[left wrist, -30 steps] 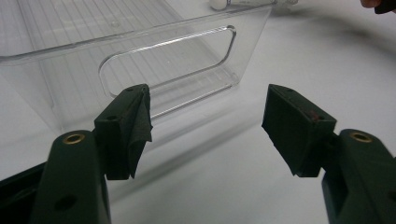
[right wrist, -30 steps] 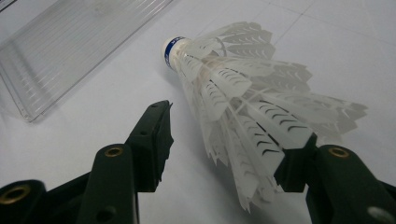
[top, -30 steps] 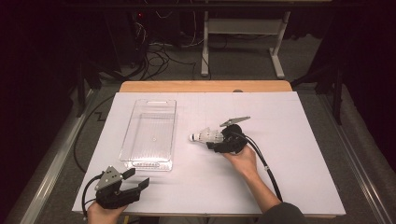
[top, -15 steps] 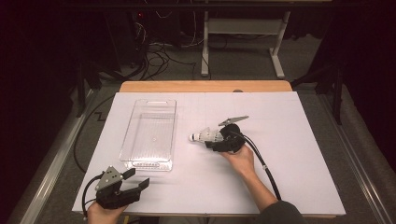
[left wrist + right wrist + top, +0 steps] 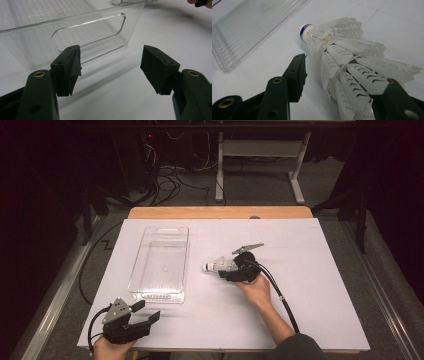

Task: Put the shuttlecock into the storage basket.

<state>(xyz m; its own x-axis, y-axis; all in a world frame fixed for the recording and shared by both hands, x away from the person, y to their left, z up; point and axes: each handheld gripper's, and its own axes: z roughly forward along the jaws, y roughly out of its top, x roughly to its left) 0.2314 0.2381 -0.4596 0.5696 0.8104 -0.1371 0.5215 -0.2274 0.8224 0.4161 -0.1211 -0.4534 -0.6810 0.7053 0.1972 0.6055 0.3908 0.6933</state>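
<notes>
On the white sheet (image 5: 310,285) covering the table lie one clear, ribbed plastic bin (image 5: 161,262) with cut-out handles and one white feathered shuttlecock (image 5: 218,266) with a blue band at its cork. The shuttlecock sits just right of the bin, cork pointing toward it, between the jaws of the right gripper (image 5: 231,270); those jaws have just been closing around the feather skirt, and one still stands off the feathers, so the grip is not yet firm. The left gripper (image 5: 145,312), one of two tools, rests near the front edge of the sheet with its jaws spread wide and nothing between them, facing the bin's near end wall. A wooden table edge (image 5: 220,212) shows beyond the sheet; the dark room behind holds cables on a grey floor and a white frame stand (image 5: 260,165).
</notes>
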